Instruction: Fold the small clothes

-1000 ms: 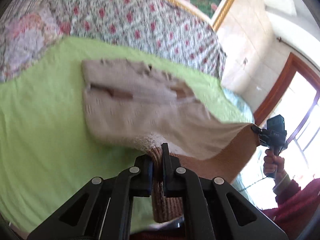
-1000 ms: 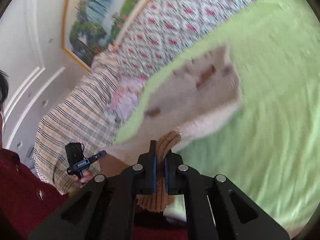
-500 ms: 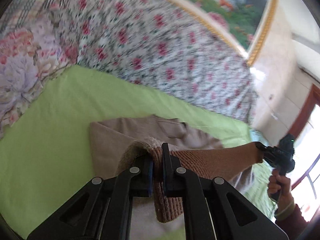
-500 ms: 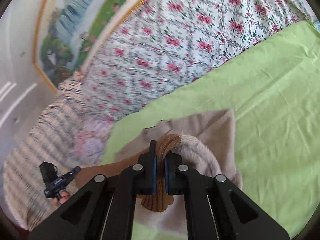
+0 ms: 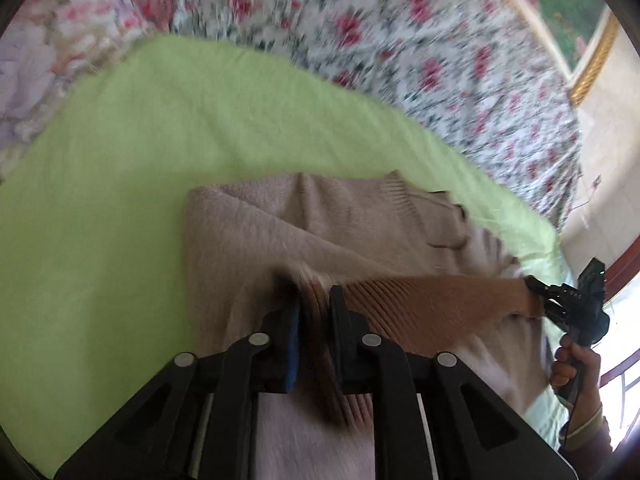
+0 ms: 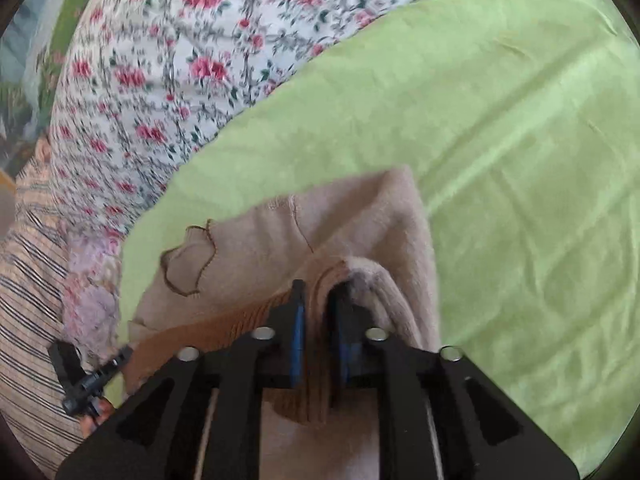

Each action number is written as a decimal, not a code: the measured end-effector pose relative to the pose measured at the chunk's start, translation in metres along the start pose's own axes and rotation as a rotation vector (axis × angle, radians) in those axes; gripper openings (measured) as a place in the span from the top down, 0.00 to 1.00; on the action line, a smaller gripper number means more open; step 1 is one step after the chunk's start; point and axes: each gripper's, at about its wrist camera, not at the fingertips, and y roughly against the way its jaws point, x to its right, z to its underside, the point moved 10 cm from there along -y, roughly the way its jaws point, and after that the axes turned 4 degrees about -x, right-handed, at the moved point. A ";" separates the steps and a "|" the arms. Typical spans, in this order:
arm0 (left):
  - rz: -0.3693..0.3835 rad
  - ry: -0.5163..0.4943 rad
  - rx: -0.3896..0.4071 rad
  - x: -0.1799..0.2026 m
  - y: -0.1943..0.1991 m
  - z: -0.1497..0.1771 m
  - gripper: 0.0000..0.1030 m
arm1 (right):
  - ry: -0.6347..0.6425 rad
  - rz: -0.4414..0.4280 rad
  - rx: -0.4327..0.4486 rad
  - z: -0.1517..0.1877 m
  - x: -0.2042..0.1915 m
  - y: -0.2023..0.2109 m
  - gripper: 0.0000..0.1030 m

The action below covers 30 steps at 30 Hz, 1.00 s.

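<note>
Garment: a beige knit sweater [image 5: 304, 240] lies on the green sheet [image 5: 120, 168], near the floral quilt [image 5: 400, 48] at the far side.
Long axis: the ribbed brown hem [image 5: 432, 300] stretches taut from one gripper to the other, running across the garment's near end; the body extends away from both cameras toward the quilt.
Fold: the hem end is raised above the flat part, with soft folds of knit under it.
Left gripper: the left gripper [image 5: 314, 316] has its jaws drawn narrow on the hem's left corner, with brown ribbing pinched between the pads.
Right gripper: the right gripper [image 6: 318, 312] is likewise clamped narrow on the hem's other corner; in the left wrist view it [image 5: 540, 296] bites the far tip of the ribbing.
Hands: the person's right hand [image 5: 572, 364] wraps the handle below that gripper; the left gripper [image 6: 116, 360] shows small at the right view's lower left.
Sharpness: both views are motion-blurred.
</note>
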 end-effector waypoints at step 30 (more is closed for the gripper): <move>-0.059 0.163 0.050 -0.027 -0.003 -0.009 0.68 | 0.138 0.072 0.048 0.004 -0.021 0.010 0.63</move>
